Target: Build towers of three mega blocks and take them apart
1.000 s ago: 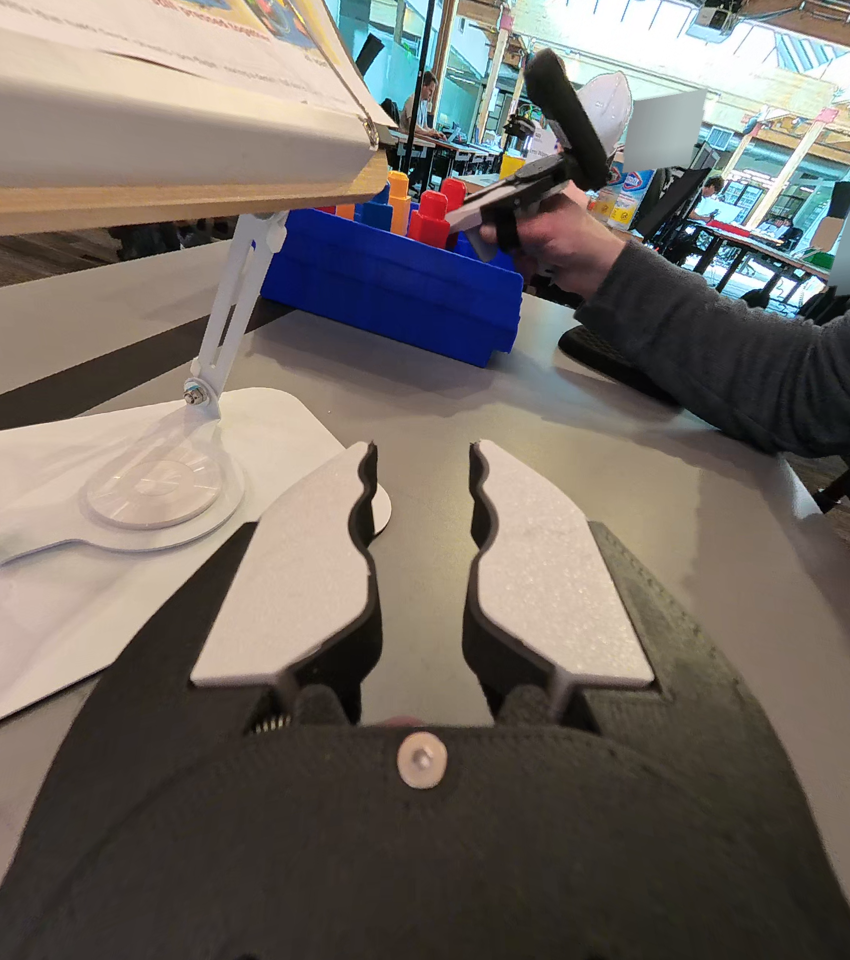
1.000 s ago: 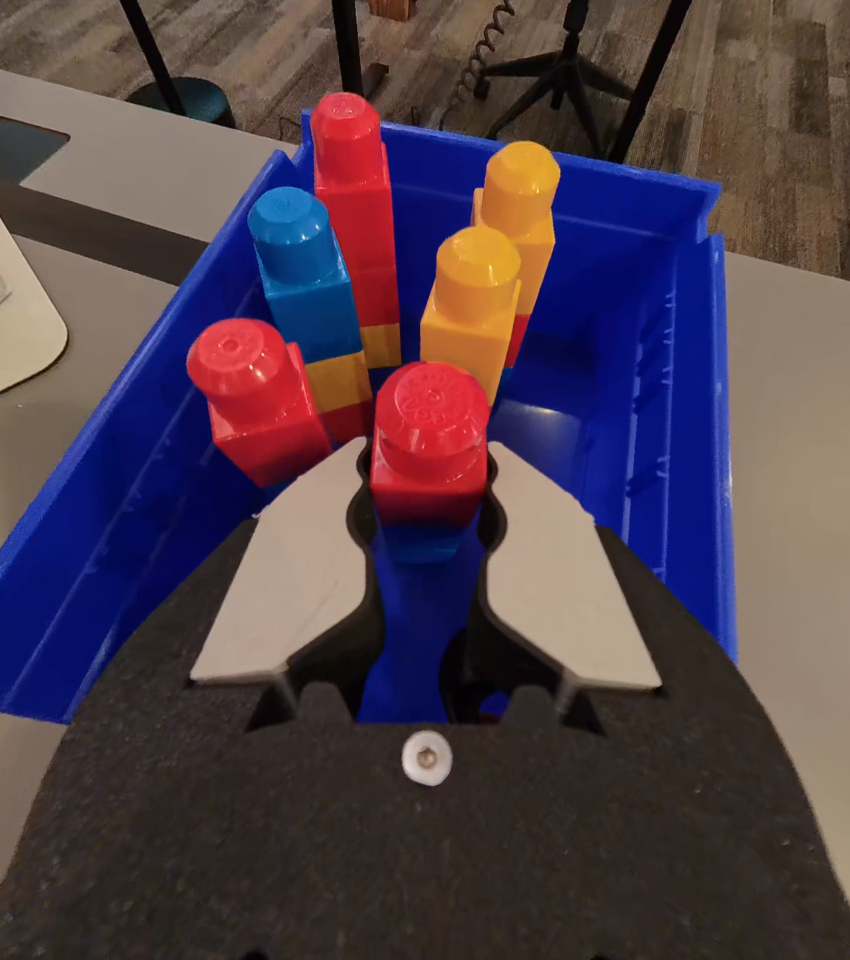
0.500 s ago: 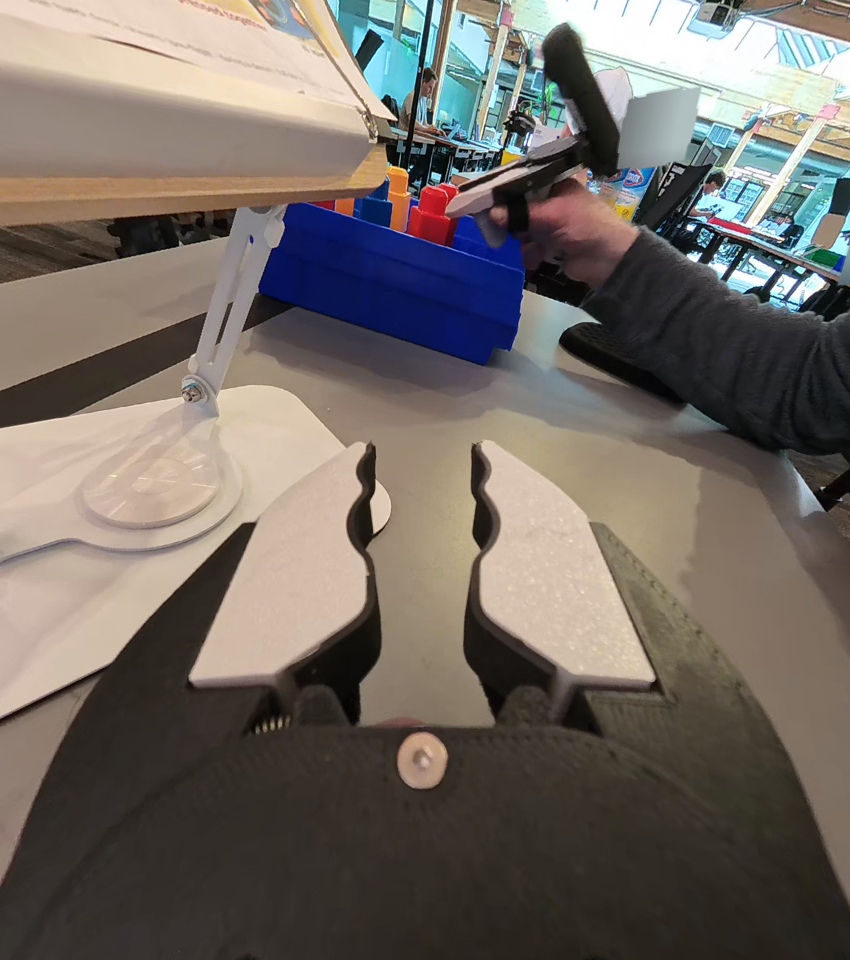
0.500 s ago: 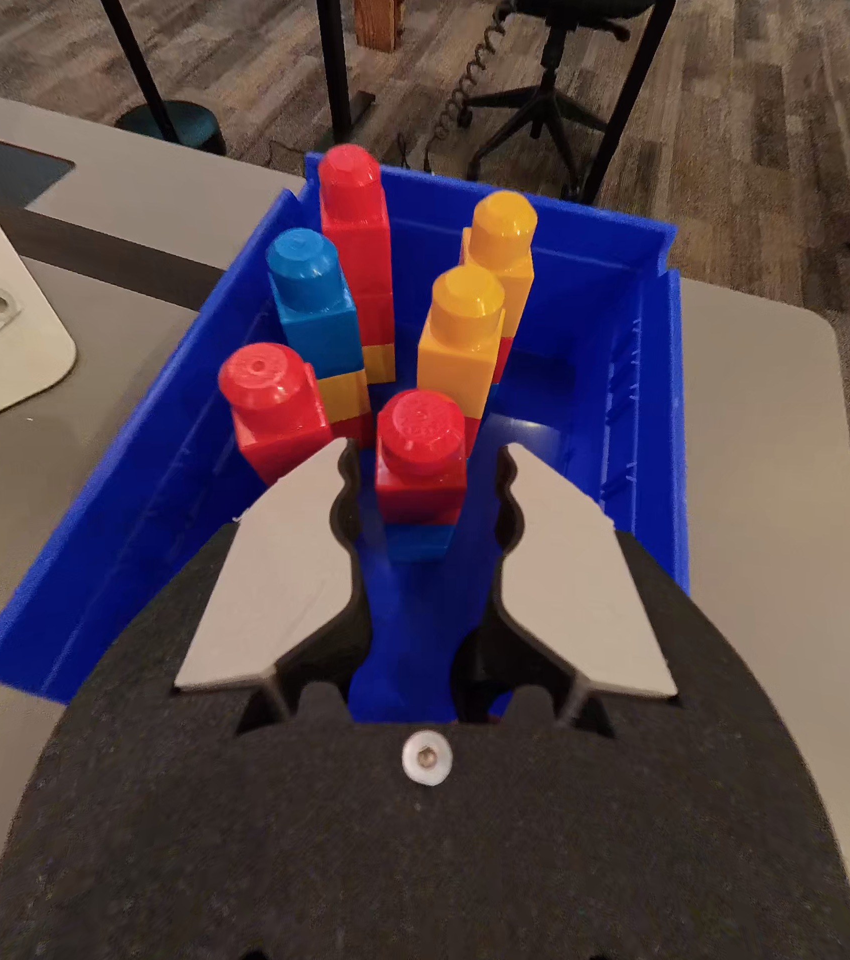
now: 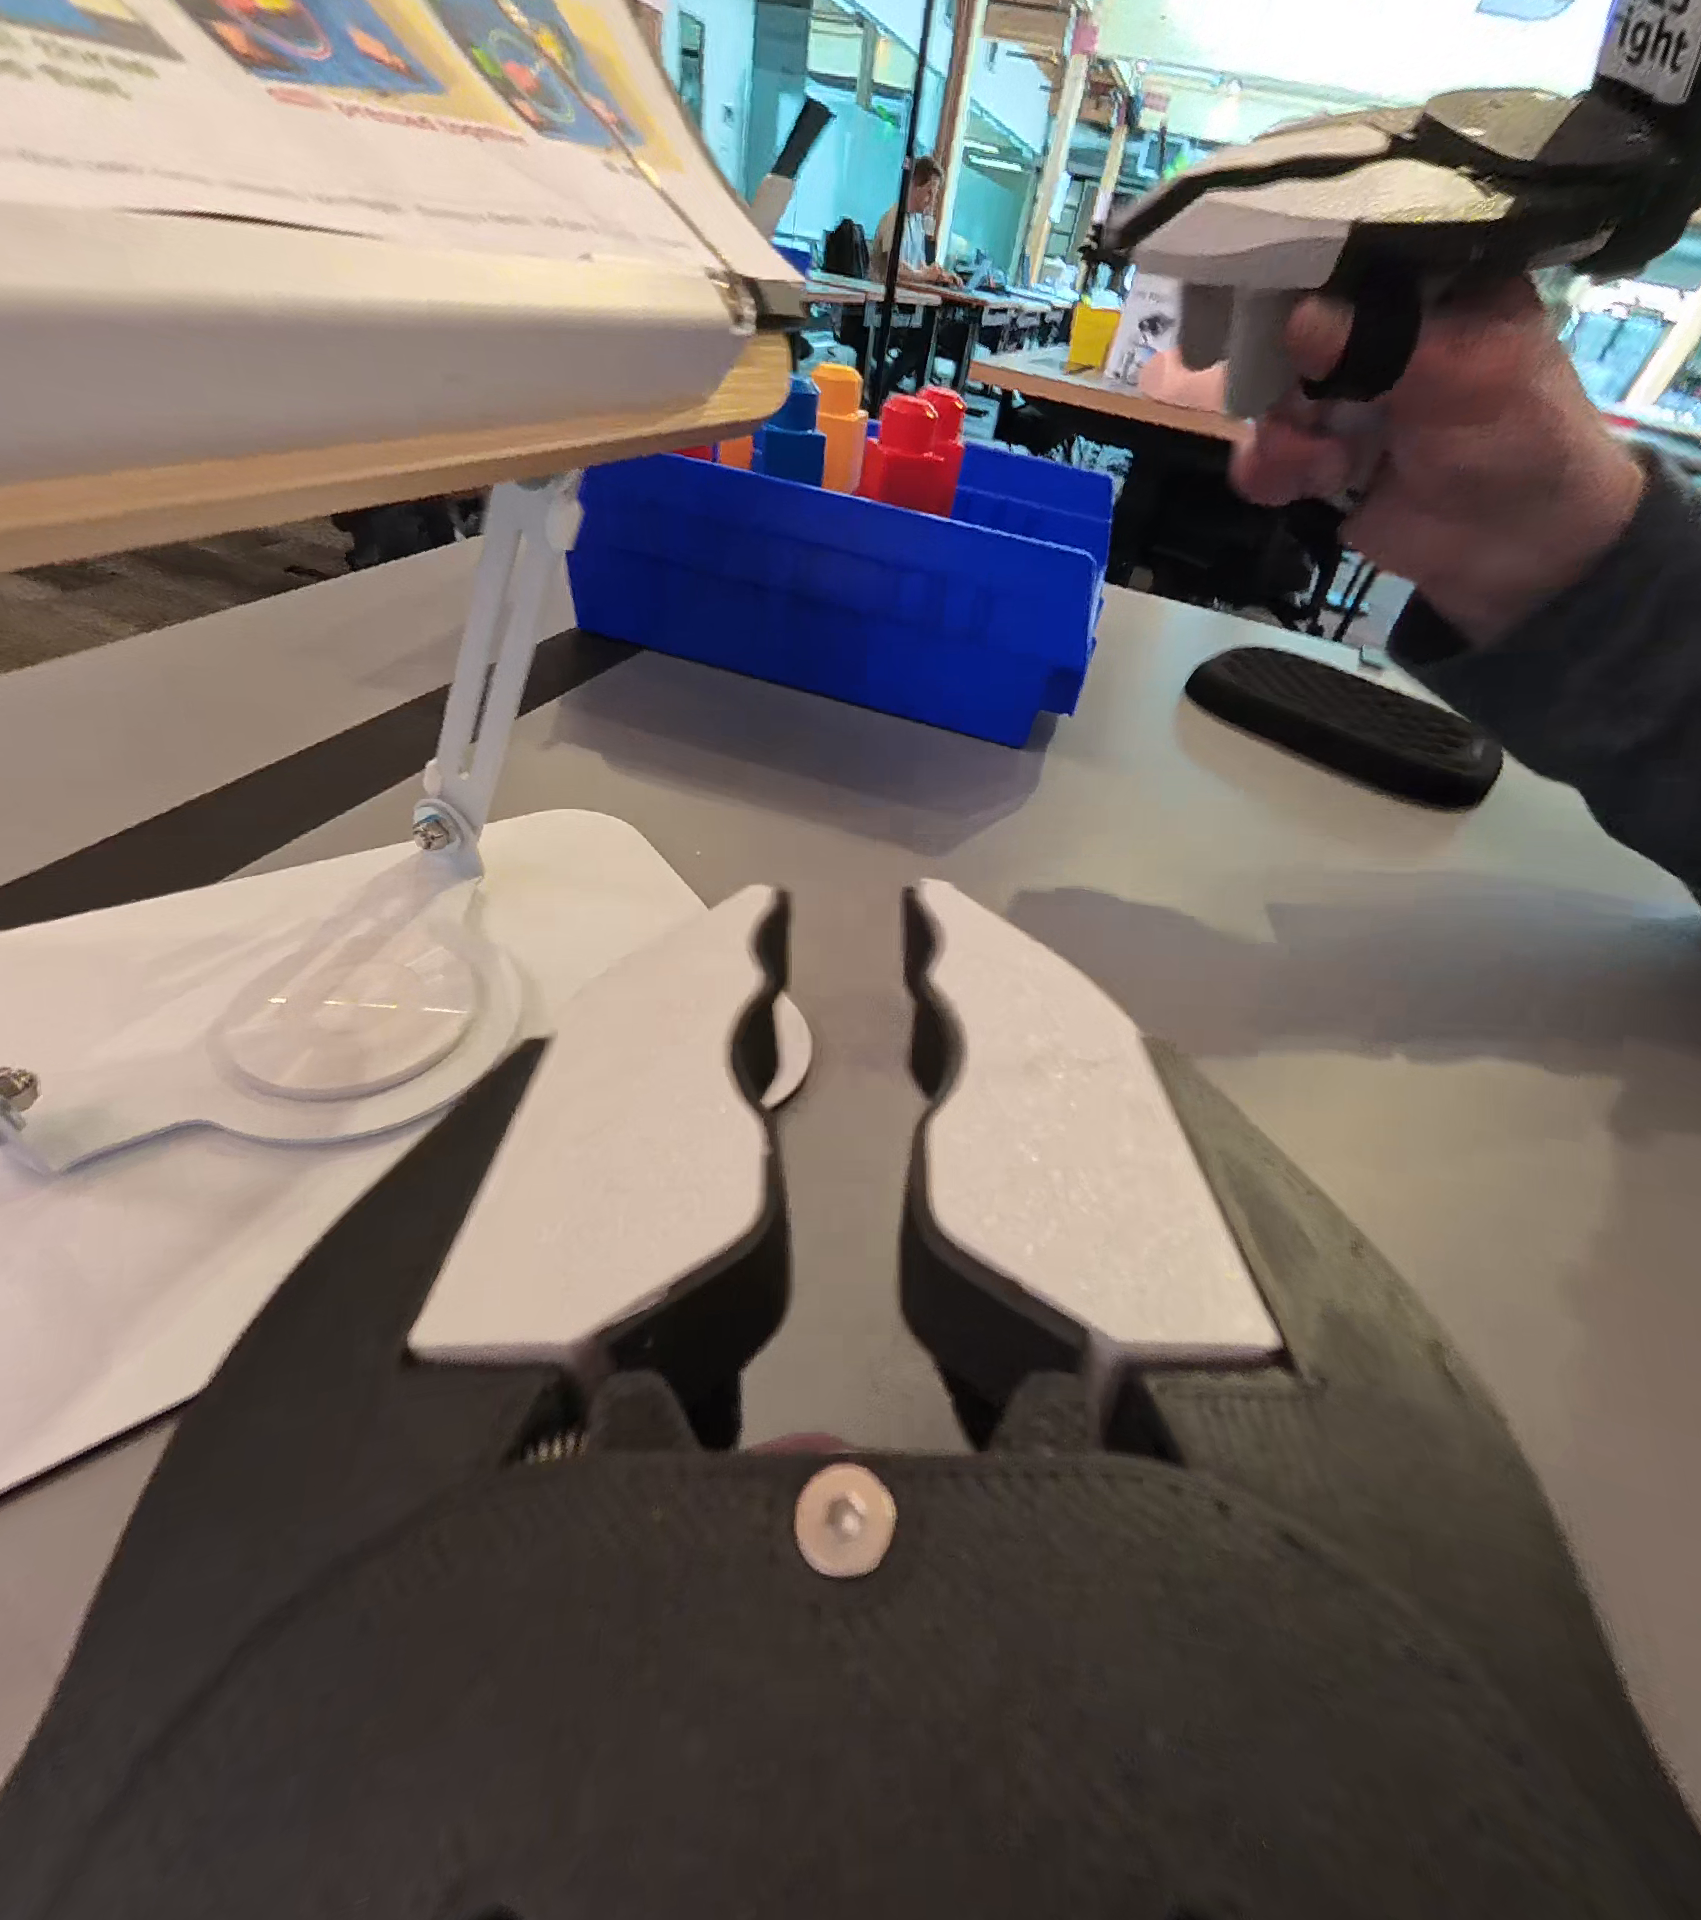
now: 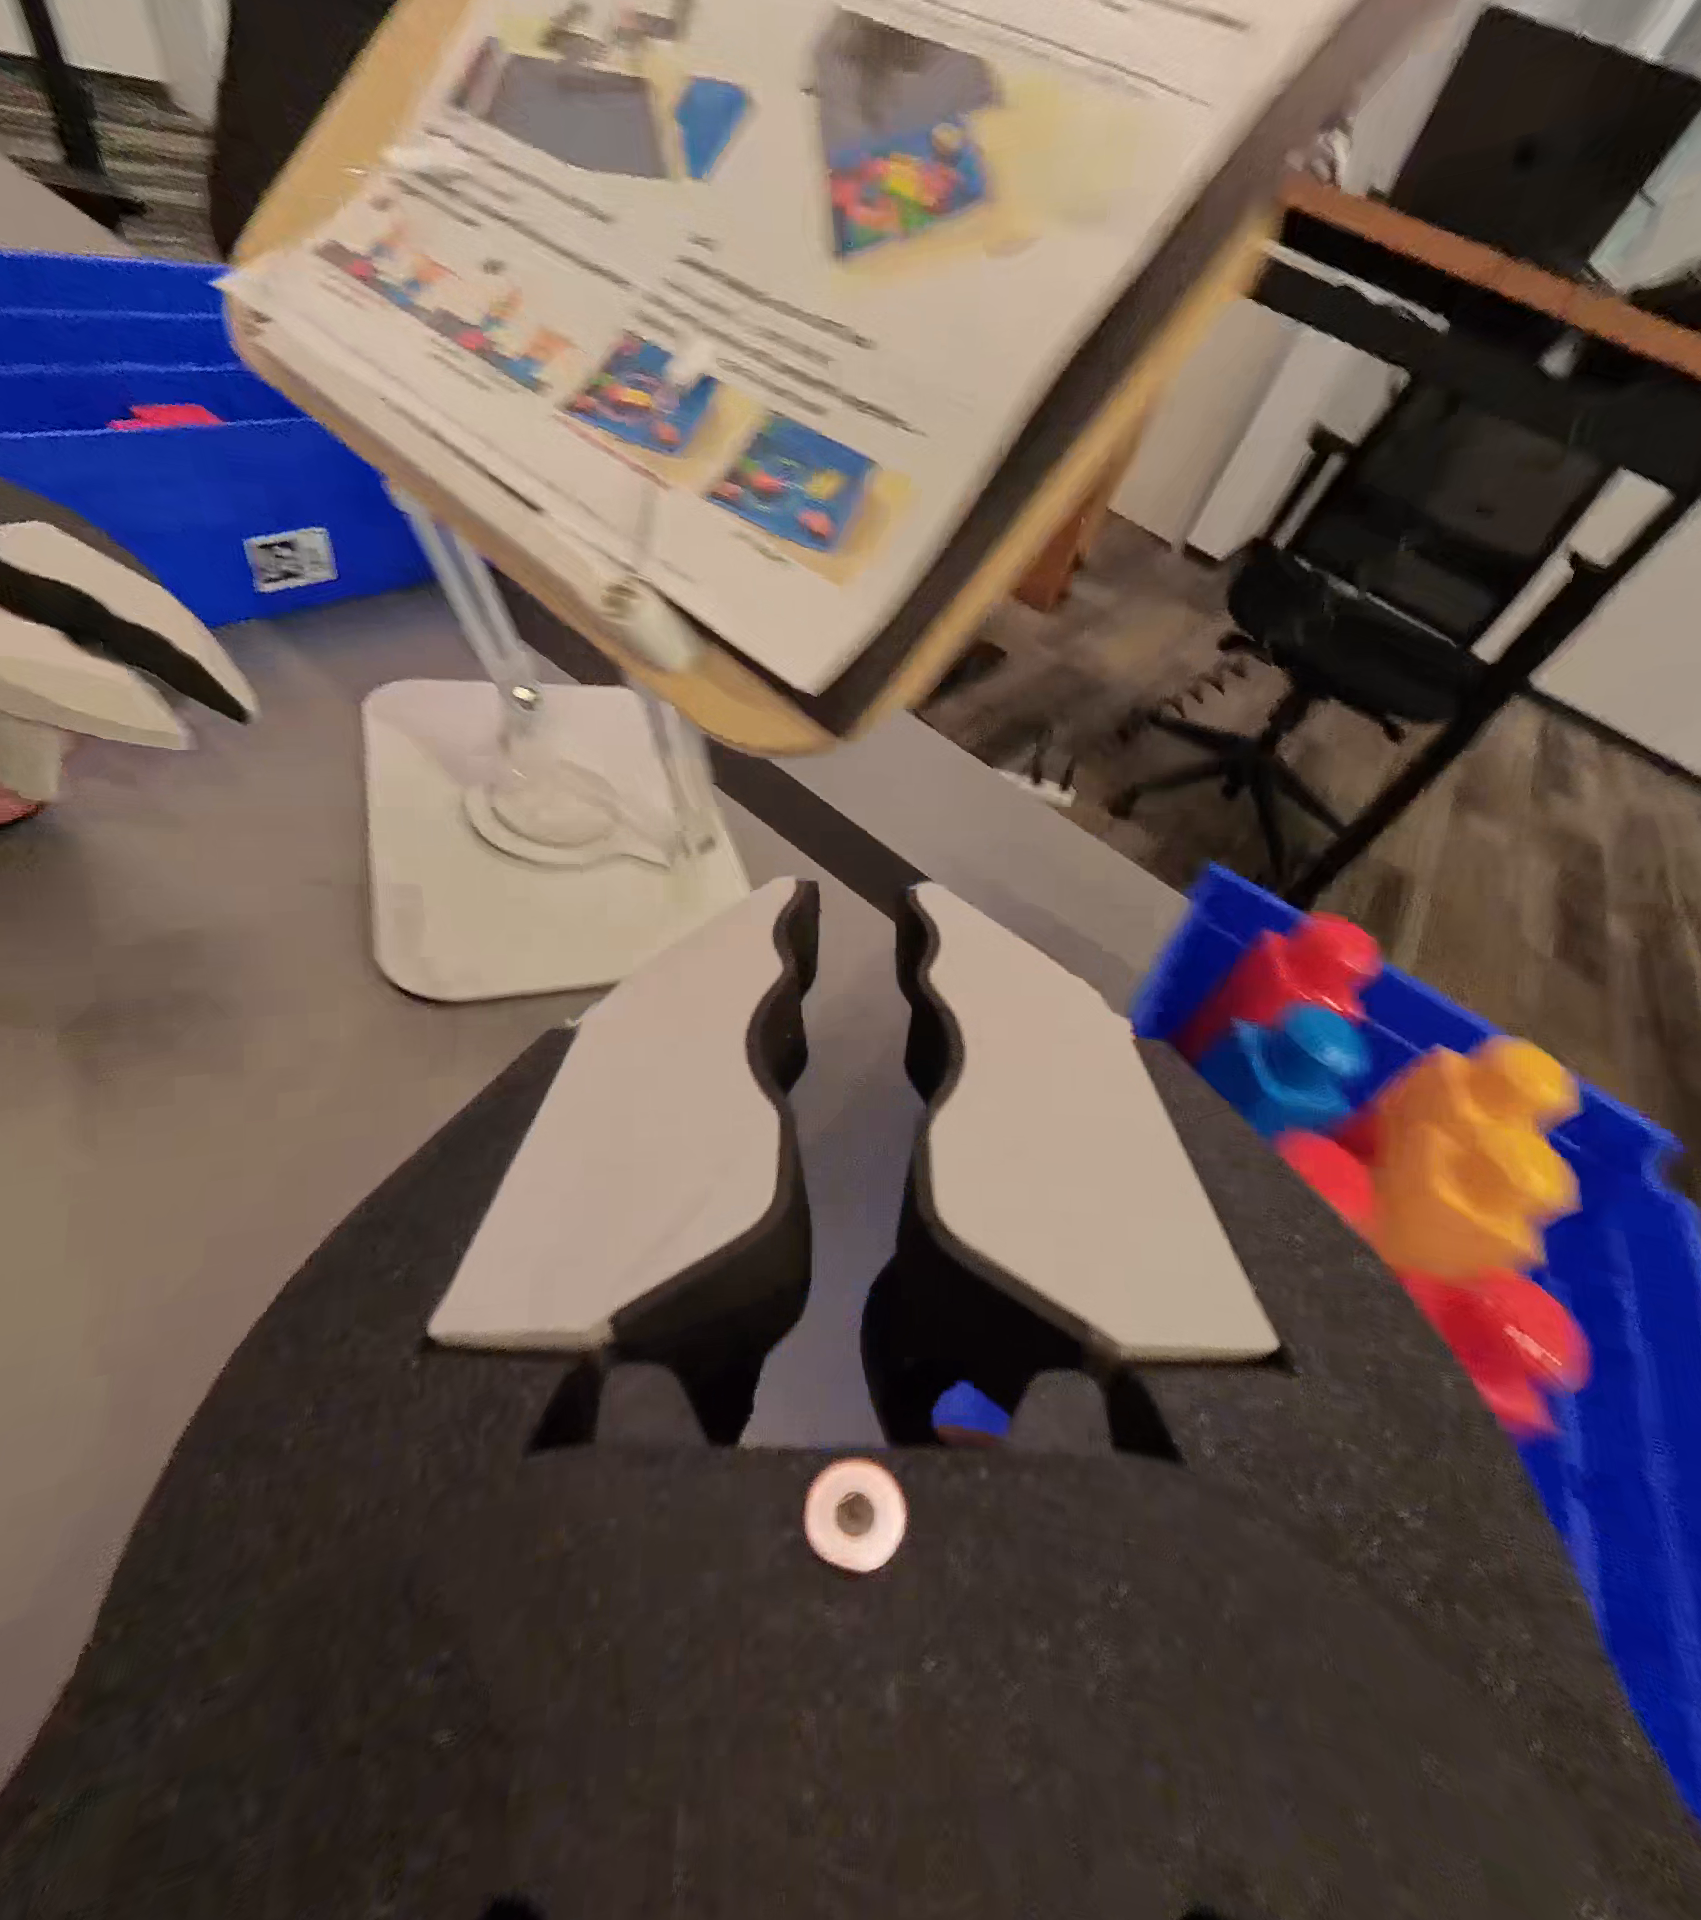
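Note:
Several towers of red, blue and orange mega blocks (image 5: 913, 447) stand in a blue bin (image 5: 825, 603) at the back of the grey table. In the right wrist view they are blurred (image 6: 1469, 1153), in the bin (image 6: 1656, 1455) to the right of my fingers. My left gripper (image 5: 844, 914) rests low over the table, empty, jaws a narrow gap apart. It also shows in the right wrist view (image 6: 212, 717). My right gripper (image 6: 858, 904) is empty, jaws a narrow gap apart, up in the air. A hand (image 5: 1448, 468) holds it high at the upper right of the left wrist view (image 5: 1116, 255).
A document stand with printed sheets (image 6: 721, 312) on a white base (image 5: 150, 1039) overhangs the left of the table. A black pad (image 5: 1345, 727) lies right of the bin. A second blue bin (image 6: 98, 416) sits behind the stand. Chairs and desks stand beyond. My hands' fingertips stand some 25 cm from each other.
My right gripper let go of the red-topped tower, rose out of the bin and swung left toward the stand, its jaws narrowing. My left gripper stayed put and its jaws narrowed a little.

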A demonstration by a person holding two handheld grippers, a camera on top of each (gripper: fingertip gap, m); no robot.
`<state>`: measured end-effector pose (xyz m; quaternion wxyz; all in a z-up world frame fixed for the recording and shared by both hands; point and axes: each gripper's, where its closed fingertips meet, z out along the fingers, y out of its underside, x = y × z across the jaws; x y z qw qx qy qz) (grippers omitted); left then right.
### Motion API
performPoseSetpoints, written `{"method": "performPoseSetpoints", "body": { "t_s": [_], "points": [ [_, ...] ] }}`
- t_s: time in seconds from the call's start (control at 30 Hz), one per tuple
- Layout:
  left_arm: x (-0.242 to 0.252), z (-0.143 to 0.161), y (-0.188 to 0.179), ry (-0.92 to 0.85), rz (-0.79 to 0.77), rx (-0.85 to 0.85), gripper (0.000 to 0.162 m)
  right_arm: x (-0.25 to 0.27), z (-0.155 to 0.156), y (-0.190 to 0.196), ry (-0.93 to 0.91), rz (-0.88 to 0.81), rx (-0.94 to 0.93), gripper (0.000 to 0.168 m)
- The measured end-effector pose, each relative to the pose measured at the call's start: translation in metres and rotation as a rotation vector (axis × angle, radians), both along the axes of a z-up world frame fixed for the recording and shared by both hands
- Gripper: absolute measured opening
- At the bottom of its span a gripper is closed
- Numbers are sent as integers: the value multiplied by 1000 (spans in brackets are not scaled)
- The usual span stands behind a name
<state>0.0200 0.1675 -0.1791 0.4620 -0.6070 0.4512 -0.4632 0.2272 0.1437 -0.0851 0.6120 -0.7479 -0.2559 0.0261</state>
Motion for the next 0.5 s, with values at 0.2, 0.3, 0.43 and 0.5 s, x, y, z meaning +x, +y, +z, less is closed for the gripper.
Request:
{"method": "performPoseSetpoints", "body": {
  "t_s": [0.2, 0.3, 0.43, 0.5],
  "points": [
    [-2, 4, 4, -5, 61, 52, 3, -152, -58, 26, 112, 297, -36, 9],
    [-13, 9, 17, -23, 137, 65, 6, -191, -79, 52, 223, 360, -56, 11],
    [-40, 27, 32, -90, 248, 98, 8, -227, -102, 70, 281, 429, -80, 14],
    [-56, 37, 37, -88, 304, 131, 10, -233, -108, 70, 228, 450, -69, 16]
  ]
}}
